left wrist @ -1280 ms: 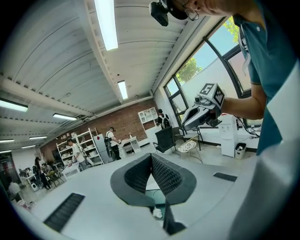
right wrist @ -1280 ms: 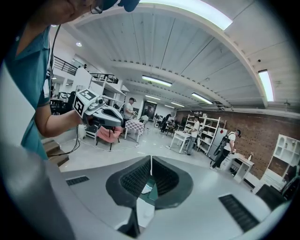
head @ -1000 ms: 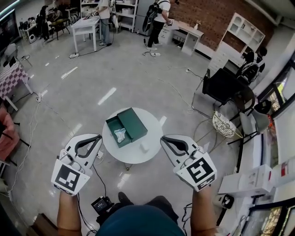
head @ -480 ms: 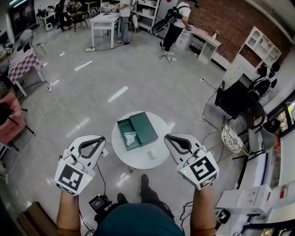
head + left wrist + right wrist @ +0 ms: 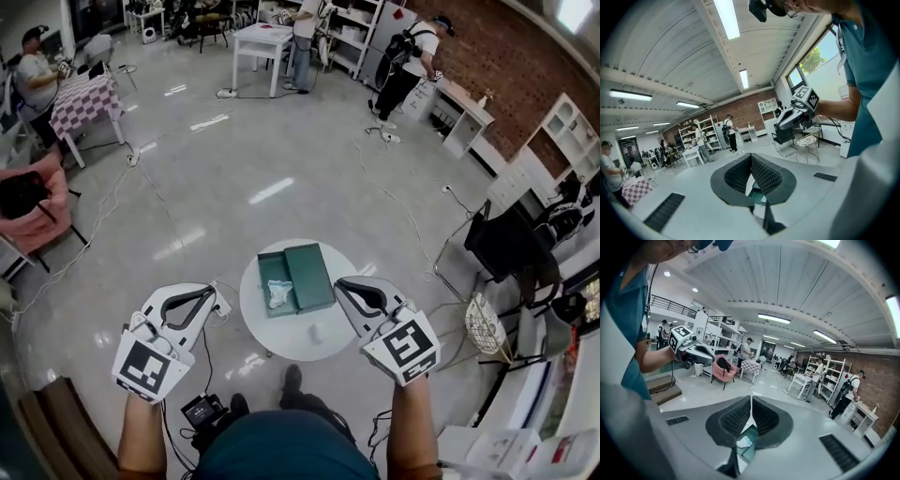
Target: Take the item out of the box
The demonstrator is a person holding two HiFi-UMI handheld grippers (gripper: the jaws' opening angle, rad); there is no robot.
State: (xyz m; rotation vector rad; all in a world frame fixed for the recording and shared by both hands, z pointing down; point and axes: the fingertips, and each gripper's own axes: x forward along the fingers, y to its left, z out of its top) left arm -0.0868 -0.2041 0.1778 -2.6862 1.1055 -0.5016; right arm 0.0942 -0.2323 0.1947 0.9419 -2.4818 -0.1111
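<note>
I have the left gripper (image 5: 208,294) and the right gripper (image 5: 343,286) held out either side of a small round white counter (image 5: 281,336). In the left gripper view the two fingers (image 5: 768,176) meet at their tips with nothing between them. The right gripper view shows the same: its fingers (image 5: 766,420) are pressed together and empty.

The green box (image 5: 272,267) sits open near the middle of the counter, and its lid (image 5: 315,275) lies flat, touching the box on the right. The item (image 5: 278,295) is in the open half of the box. It is a small, pale, crumpled thing, perhaps a bag or wrapper, though I can't make it out for certain from up here. I can also see it below the closed fingers in the right gripper view (image 5: 744,441).

From the head view, the tip of the right gripper sits just beside the lid's right edge, over the counter. The left gripper's tip is near the counter's left rim, over the floor. A small white object (image 5: 316,332) lies on the counter nearer to me, apart from the box.
</note>
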